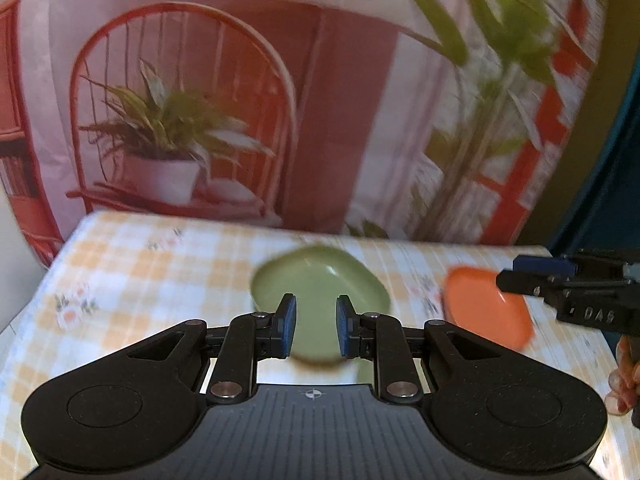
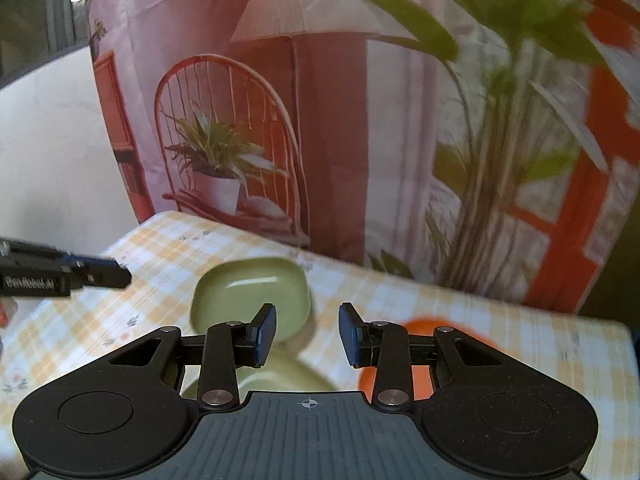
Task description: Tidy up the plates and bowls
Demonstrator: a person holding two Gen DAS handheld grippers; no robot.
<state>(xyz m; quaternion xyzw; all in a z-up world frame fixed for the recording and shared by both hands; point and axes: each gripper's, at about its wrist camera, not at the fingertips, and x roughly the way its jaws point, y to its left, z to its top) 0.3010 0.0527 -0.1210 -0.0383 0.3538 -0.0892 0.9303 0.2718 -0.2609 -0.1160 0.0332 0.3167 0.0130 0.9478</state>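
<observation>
A green squarish bowl (image 1: 320, 284) sits on the checked tablecloth (image 1: 160, 264), just beyond my left gripper (image 1: 316, 330), which is open and empty above its near rim. An orange dish (image 1: 486, 312) lies to its right, with my right gripper (image 1: 520, 276) over its right side. In the right wrist view the green bowl (image 2: 248, 292) lies ahead left, a second green dish (image 2: 292, 376) lies under my open, empty right gripper (image 2: 307, 334), and the orange dish (image 2: 420, 328) shows behind the right finger. The left gripper (image 2: 116, 274) enters from the left.
A printed backdrop (image 1: 280, 100) with a chair, lamp and plants hangs behind the table's far edge. The table's right edge (image 2: 628, 344) is close to the orange dish. A hand (image 1: 624, 376) holds the right gripper.
</observation>
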